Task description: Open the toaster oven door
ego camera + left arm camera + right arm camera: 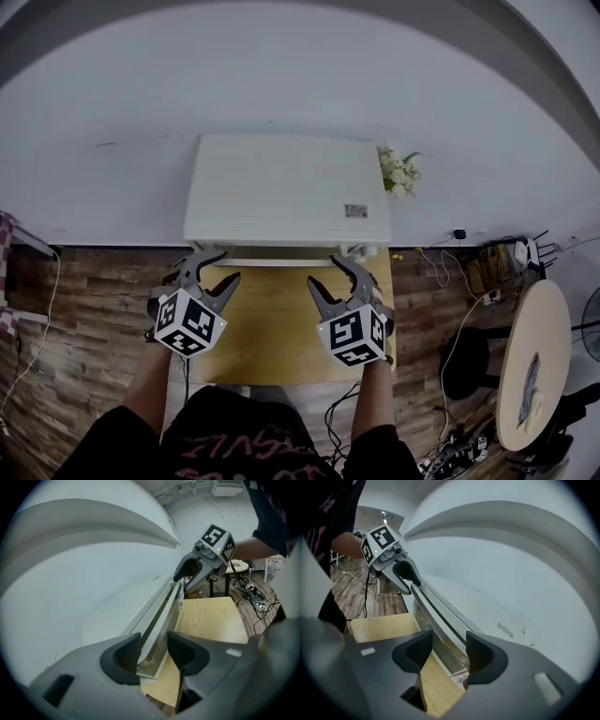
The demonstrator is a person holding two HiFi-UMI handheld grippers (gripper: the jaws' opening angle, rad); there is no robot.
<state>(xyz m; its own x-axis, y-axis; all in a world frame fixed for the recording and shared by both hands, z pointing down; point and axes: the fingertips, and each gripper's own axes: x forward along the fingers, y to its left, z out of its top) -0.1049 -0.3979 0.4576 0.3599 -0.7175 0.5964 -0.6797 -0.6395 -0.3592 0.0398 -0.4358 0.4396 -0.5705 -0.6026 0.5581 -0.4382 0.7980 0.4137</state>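
Head view: white toaster oven (286, 187) sits on wood surface (272, 328) against the wall. Left tongs (223, 266) and right tongs (330, 272) are both open at its front edge.
Left gripper view: left tongs (153, 652) spread, door handle (160, 623) end in the gap, not clamped.
Right gripper view: right tongs (449, 651) spread, nothing gripped, oven door just beyond.

The small label (355, 211) on the toaster oven (281, 187) is unreadable.
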